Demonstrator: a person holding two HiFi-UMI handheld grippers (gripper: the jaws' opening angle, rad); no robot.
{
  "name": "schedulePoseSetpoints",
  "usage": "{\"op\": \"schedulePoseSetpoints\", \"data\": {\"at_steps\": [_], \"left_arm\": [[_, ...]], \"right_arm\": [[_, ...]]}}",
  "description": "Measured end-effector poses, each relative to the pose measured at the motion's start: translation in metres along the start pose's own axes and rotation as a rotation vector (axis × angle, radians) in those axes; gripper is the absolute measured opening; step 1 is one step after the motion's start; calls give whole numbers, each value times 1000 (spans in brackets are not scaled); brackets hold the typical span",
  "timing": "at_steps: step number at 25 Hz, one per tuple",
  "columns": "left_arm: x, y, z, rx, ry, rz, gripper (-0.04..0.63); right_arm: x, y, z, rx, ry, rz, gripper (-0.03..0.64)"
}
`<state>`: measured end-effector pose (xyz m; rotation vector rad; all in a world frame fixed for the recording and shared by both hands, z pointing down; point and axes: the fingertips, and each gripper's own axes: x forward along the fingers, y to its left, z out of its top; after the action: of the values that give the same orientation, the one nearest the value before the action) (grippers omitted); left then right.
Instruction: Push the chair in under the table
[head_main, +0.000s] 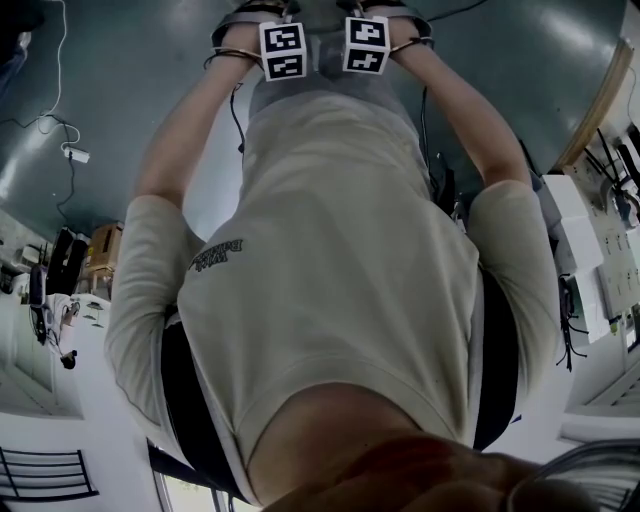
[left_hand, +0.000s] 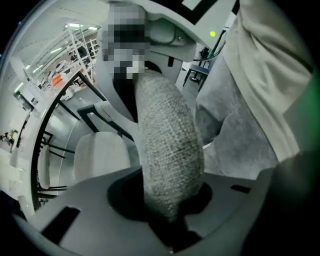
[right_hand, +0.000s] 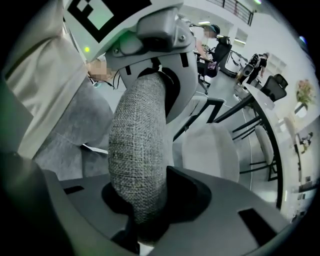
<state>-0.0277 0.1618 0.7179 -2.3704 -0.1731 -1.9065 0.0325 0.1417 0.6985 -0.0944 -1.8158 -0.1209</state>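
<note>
The chair's backrest (left_hand: 167, 150) is a thick roll of grey woven fabric. In the left gripper view it runs from between the jaws of my left gripper (left_hand: 170, 212) up to the other gripper. Those jaws are closed on its top edge. In the right gripper view the same backrest (right_hand: 140, 150) fills the gap of my right gripper (right_hand: 142, 220), which also clamps it. The head view shows only the two marker cubes, the left one (head_main: 283, 50) and the right one (head_main: 367, 44), side by side beyond the person's outstretched arms. The fingertips and the chair are hidden there.
A pale padded seat (left_hand: 100, 155) (right_hand: 210, 150) stands past the backrest among black metal legs and frame bars (right_hand: 250, 107). The person's grey trousers (left_hand: 235, 125) hang close beside the backrest. Office chairs (right_hand: 272, 85) and desks stand further back, and a dark floor (head_main: 130, 80) lies below.
</note>
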Motion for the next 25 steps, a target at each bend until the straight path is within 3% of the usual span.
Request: {"op": "schedulePoseSetpoints", "data": {"at_steps": [13,25], "left_arm": [[-10,34,-14,-39,-7,29,86],[-14,95,-19,-64,-18,66,77]], "right_arm": [[-5,-35,9,25,-24,-38,124],[-7,-94,0,24,-13,-60,126]]}}
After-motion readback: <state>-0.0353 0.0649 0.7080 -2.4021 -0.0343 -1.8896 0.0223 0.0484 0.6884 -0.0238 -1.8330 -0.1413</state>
